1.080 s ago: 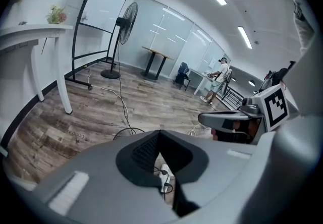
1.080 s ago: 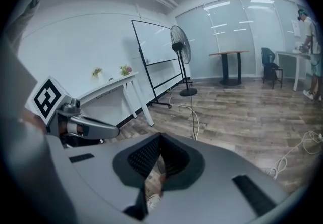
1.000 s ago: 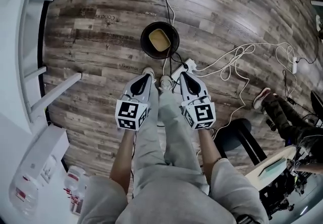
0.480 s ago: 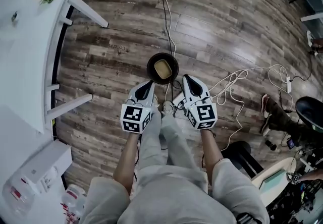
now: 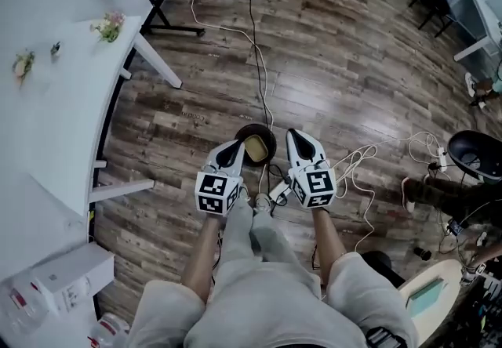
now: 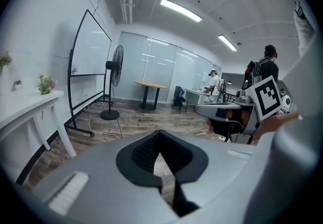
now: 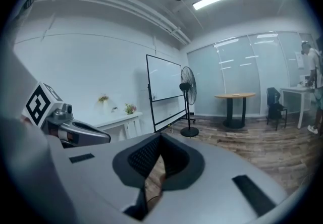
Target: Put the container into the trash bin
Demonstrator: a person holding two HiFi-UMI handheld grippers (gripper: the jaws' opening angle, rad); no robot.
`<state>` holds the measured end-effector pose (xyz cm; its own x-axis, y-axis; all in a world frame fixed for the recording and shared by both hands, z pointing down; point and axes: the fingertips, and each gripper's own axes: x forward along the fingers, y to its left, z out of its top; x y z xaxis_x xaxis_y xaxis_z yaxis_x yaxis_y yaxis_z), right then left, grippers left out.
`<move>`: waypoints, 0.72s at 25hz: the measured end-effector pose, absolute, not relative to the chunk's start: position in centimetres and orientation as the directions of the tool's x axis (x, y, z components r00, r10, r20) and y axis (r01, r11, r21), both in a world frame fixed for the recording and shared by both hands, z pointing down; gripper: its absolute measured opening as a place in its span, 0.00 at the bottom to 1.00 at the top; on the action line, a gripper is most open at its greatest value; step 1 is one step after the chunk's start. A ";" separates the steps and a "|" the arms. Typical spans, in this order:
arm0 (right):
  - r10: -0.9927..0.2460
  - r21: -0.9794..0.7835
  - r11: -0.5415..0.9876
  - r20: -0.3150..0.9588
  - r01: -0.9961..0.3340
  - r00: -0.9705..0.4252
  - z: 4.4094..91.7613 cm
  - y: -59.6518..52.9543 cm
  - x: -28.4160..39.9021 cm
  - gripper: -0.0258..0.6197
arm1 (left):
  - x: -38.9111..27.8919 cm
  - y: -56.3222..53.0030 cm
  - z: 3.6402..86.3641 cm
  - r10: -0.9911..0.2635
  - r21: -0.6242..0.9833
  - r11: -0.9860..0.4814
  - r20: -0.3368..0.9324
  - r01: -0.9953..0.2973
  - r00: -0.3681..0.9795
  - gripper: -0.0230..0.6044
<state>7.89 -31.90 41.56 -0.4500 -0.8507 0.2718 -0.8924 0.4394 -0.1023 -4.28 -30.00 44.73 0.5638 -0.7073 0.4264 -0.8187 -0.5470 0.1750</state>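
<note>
The trash bin [image 5: 273, 147] is seen on the wooden floor [image 5: 329, 64] just ahead of the person's feet. From the head view it lies between the fronts of the two tools. The container [image 5: 255, 149], a tan, squarish piece, is seen lying inside the bin, below its dark rim. The left tool [image 5: 231, 155] is clenched with nothing between its jaws; in its own view only floor shows through the slit behind the closed tips. The right tool [image 5: 300, 146] is likewise clenched and empty. Both are held out in front of the body and are seen touching nothing. The task is judged done as far as the pictures show, since the container is in the bin and neither tool carries anything. No further step appears to be left, and no other loose item is picked out near the bin. White cables [image 5: 263, 72] and a power strip [image 5: 279, 191] are noted on the floor beside the bin. As for writing, the black-and-white squares on the marker cubes [image 5: 217, 192] are patterns, not text. A faint printed mark on a floor plank [image 5: 190, 114] is noted but cannot be read. Labels on a white box [image 5: 67, 284] on the worktop [image 5: 47, 119] at lower left are too small to read. No brand is made out on bin or container.
</note>
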 end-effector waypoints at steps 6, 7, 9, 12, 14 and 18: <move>-0.861 -0.081 0.439 0.245 -0.895 -0.445 37.6 -31.5 8.7 0.06 | -5.1 -30.0 40.8 -0.740 0.149 -0.530 0.400 -0.835 0.541 0.05; -0.863 -0.076 0.440 0.239 -0.895 -0.444 37.0 -31.6 8.8 0.06 | -5.2 -30.2 40.1 -0.746 0.143 -0.528 0.392 -0.837 0.538 0.05; -0.868 -0.066 0.438 0.231 -0.897 -0.440 35.8 -31.5 9.1 0.06 | -5.5 -30.4 38.8 -0.758 0.132 -0.524 0.378 -0.842 0.531 0.05; -0.873 -0.054 0.432 0.224 -0.900 -0.433 34.1 -31.1 9.5 0.06 | -6.0 -30.5 36.8 -0.776 0.121 -0.513 0.358 -0.850 0.520 0.05; -0.876 -0.051 0.429 0.218 -0.902 -0.430 33.2 -30.8 9.8 0.06 | -6.3 -30.5 35.7 -0.785 0.114 -0.507 0.348 -0.854 0.513 0.05; -0.880 -0.044 0.422 0.222 -0.905 -0.421 32.1 -29.8 10.6 0.06 | -6.4 -29.9 34.0 -0.799 0.111 -0.493 0.335 -0.863 0.500 0.05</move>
<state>10.64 -29.80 32.11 -0.4208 -0.8796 0.2217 -0.9055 0.4221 -0.0441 -6.43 -29.90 34.01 0.4996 -0.7987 0.3354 -0.8629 -0.4930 0.1114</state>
